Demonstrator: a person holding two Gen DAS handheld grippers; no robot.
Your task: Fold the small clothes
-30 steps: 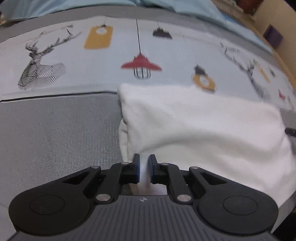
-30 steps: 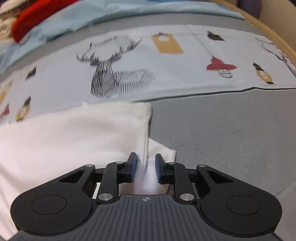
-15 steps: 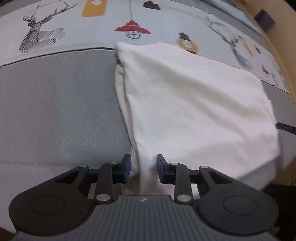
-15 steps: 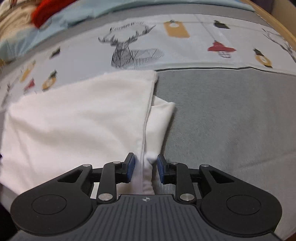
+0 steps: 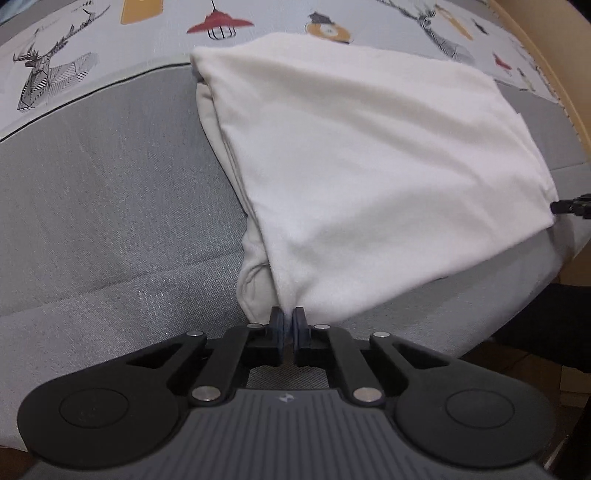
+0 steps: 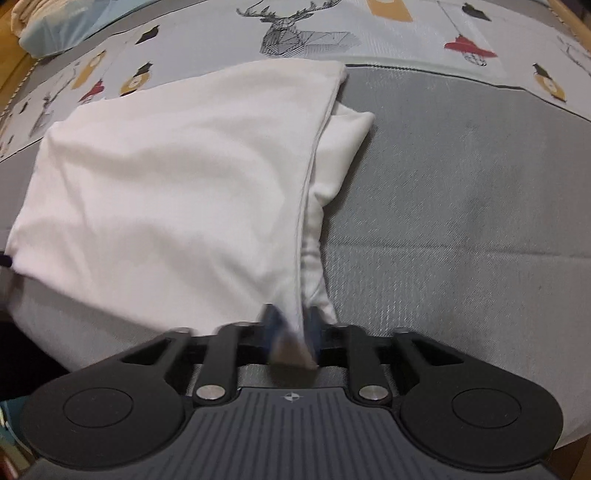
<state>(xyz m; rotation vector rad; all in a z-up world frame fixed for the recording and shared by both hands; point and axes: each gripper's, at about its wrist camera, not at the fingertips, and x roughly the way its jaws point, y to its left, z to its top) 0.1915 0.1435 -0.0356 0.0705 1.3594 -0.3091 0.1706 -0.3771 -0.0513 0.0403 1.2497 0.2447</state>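
Note:
A white garment [image 5: 369, 166] lies folded over on the grey bed cover, its near edge lifted toward me. My left gripper [image 5: 288, 319] is shut on the garment's near left corner. In the right wrist view the same white garment [image 6: 177, 184] spreads to the left, a folded sleeve showing at its right side. My right gripper [image 6: 291, 317] is blurred, with the garment's near right corner between its fingers; the jaws stand a little apart around the cloth. The right gripper's tip shows at the far right of the left wrist view [image 5: 570, 207].
The grey bed cover [image 5: 103, 206] has a pale printed band with deer and lamps [image 5: 55, 70] at the far side. A wooden bed frame [image 5: 554, 55] runs along the right. A pillow or bedding [image 6: 55, 29] lies at the far left in the right wrist view.
Both grippers pulled back toward the near edge of the bed, drawing the garment's near corners with them. The left jaws closed from apart to shut on the corner.

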